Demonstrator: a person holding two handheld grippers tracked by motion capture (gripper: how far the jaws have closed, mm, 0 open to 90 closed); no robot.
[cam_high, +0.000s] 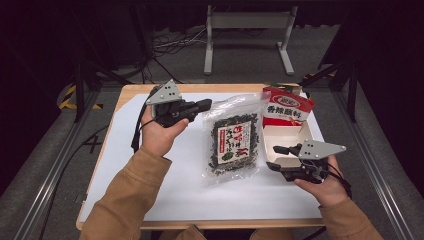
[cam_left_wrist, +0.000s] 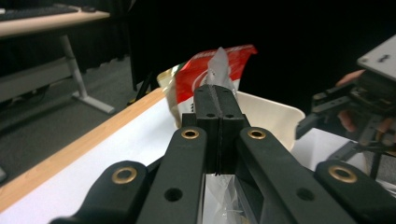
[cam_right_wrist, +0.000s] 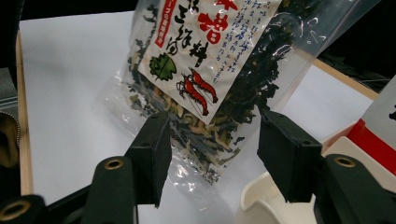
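Left gripper (cam_high: 204, 105) pinching the top corner of the clear bag of dried greens (cam_high: 234, 141), lifted partly off the worktop (cam_high: 150, 200). Right gripper (cam_high: 278, 157) spread, near the bag's lower edge. Not yet placed in the white box (cam_high: 295, 136).

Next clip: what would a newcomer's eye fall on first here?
Probably the clear seaweed packet at mid-table, its top corner pinched in the shut left tongs and lifted off the white table cover. Next, the red and white packet standing in the white box at the far right. The right tongs wait open beside the seaweed packet's lower edge.
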